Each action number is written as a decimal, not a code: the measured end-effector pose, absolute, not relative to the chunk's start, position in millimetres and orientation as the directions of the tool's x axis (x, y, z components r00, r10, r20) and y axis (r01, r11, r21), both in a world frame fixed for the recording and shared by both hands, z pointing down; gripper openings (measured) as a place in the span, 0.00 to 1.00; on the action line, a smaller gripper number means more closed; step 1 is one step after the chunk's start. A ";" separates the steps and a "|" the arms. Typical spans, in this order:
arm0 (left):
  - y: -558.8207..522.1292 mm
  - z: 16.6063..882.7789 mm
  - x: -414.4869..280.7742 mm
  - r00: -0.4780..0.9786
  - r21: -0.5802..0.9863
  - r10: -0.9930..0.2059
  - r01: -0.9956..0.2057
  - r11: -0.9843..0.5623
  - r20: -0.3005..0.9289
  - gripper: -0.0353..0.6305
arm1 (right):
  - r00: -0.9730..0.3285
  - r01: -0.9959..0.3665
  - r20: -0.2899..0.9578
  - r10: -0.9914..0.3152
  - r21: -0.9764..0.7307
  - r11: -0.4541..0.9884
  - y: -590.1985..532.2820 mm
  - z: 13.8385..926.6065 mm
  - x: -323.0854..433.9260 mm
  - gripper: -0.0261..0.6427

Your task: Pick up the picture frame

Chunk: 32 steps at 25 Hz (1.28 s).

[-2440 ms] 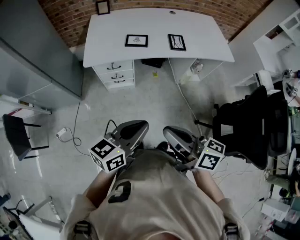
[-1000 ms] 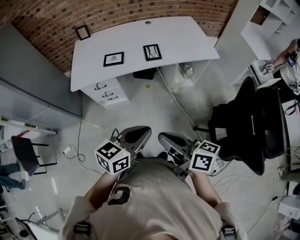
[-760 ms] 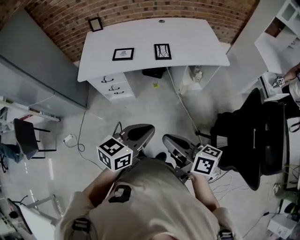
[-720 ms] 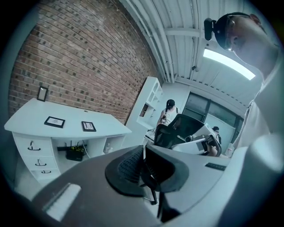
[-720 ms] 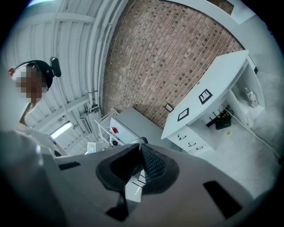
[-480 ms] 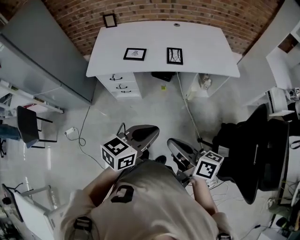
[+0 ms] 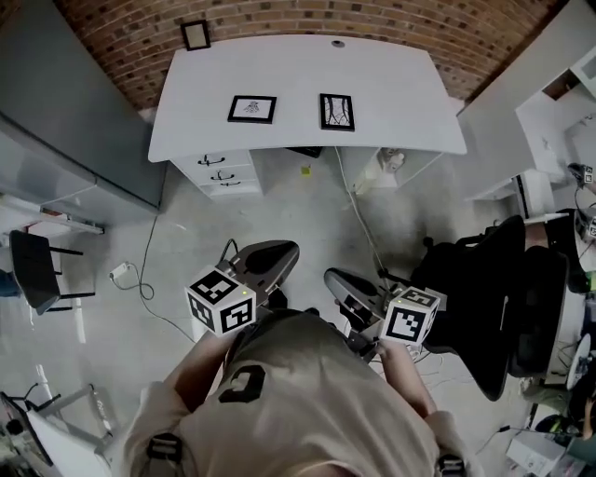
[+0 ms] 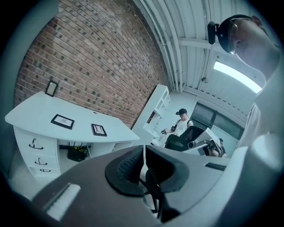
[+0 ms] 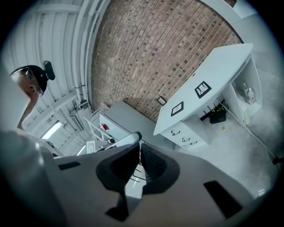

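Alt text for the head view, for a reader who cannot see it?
From above, a person holds the left gripper and right gripper near the body, both shut and empty, well short of a white desk. Two picture frames lie flat on it; a third frame stands against the brick wall behind.

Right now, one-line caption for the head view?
Left tool and right tool shut, empty; two picture frames lie on white desk ahead.

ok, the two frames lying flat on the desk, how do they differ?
The left frame lies landscape; the right frame lies portrait. The left frame sits above the drawers, the right frame nearer the middle of the desk. Both are black-edged and lie flat on it, untouched.
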<state>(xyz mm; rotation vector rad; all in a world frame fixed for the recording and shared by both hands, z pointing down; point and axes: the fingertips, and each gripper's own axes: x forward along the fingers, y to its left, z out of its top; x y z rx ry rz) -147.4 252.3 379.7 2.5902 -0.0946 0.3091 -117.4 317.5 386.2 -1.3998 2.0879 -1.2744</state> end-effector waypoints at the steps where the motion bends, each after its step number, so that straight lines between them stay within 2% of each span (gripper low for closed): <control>1: 242.8 380.0 -146.8 0.973 0.500 -0.003 -0.121 -0.858 0.231 0.08 | -0.461 -0.582 0.212 -0.862 -0.806 0.113 308.6 386.0 -116.9 0.05; 12: 144.7 384.0 -146.3 0.982 0.540 0.071 -0.035 -0.841 0.175 0.08 | -0.347 -0.627 0.287 -0.893 -0.779 -0.007 219.5 385.8 -110.8 0.05; 23: 99.7 391.5 -132.0 0.977 0.576 0.136 0.018 -0.817 0.162 0.08 | -0.346 -0.632 0.339 -0.875 -0.773 -0.050 169.3 392.5 -112.9 0.05; 28: 94.5 391.0 -118.6 0.974 0.571 0.137 0.009 -0.821 0.181 0.08 | -0.339 -0.586 0.314 -0.887 -0.808 -0.062 161.9 395.6 -96.3 0.05; 32: 81.5 388.1 -101.6 0.975 0.552 0.072 -0.058 -0.832 0.211 0.08 | -0.380 -0.526 0.285 -0.880 -0.849 -0.048 153.4 397.3 -70.7 0.05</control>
